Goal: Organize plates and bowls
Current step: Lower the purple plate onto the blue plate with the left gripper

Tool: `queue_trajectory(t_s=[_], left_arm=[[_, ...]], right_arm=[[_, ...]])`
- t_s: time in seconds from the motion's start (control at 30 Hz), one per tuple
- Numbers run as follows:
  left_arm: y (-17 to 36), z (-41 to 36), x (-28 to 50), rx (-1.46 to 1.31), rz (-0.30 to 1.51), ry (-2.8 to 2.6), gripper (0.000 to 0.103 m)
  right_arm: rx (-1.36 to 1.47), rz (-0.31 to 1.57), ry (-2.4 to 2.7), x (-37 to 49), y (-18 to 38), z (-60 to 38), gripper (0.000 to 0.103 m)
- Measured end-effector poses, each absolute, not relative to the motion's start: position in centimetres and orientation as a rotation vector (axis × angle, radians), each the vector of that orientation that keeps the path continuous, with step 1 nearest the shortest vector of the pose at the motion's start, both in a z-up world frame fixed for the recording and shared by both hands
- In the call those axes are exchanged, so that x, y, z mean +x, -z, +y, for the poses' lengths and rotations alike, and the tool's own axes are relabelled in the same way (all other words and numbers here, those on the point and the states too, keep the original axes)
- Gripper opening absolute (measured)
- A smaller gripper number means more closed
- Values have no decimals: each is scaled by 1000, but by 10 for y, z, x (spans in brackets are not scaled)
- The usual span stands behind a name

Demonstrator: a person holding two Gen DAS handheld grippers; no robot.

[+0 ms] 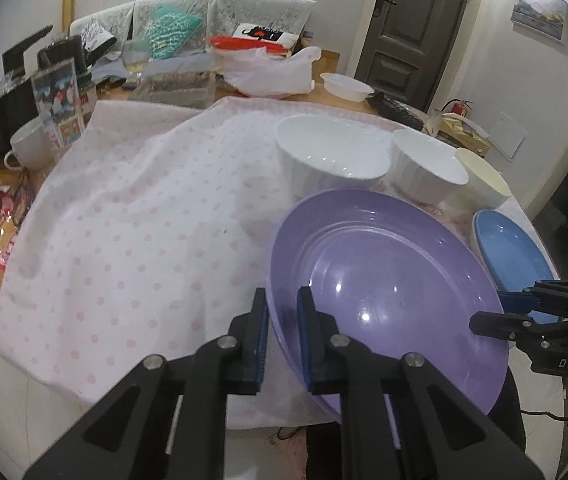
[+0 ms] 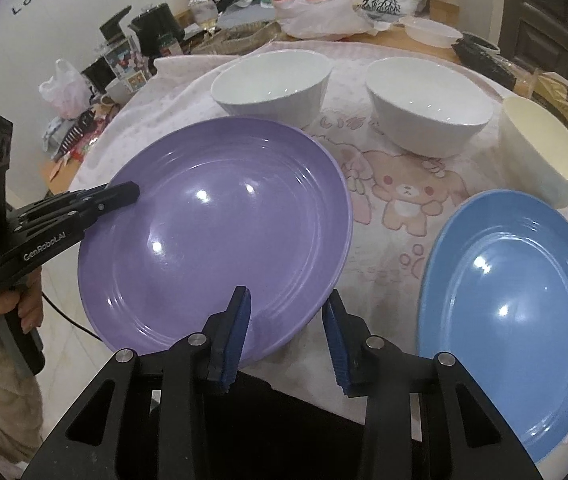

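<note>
Left tongs pinching purple plate rim; right tongs spread, just beside. Thin rim grip: could slip, hit blue plate.

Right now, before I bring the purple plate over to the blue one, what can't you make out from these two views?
- Purple plate underside: hidden in both views, so whether it is clear of the cloth is uncertain.
- Blue plate in the left wrist view: partly covered by the purple plate and the right gripper.
- Blue plate's right edge in the right wrist view: cut off by the fisheye border.
- Cream bowl inside: faces away.
</note>
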State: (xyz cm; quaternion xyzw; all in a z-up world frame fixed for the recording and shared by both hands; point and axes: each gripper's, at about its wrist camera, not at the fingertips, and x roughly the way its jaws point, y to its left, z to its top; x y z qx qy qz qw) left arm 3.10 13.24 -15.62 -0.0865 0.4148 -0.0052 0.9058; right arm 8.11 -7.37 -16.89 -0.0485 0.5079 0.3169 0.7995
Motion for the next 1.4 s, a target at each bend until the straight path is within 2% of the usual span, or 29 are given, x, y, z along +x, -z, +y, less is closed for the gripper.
queue_trajectory(t_s=[0.7,1.4], left_arm=[[108,32,47,-27,811,90,11],[129,-102,93,121,908,248,14]], right_arm=[[33,966,-601,70,146,-173,32],[83,893,-368,75,157,-292,32]])
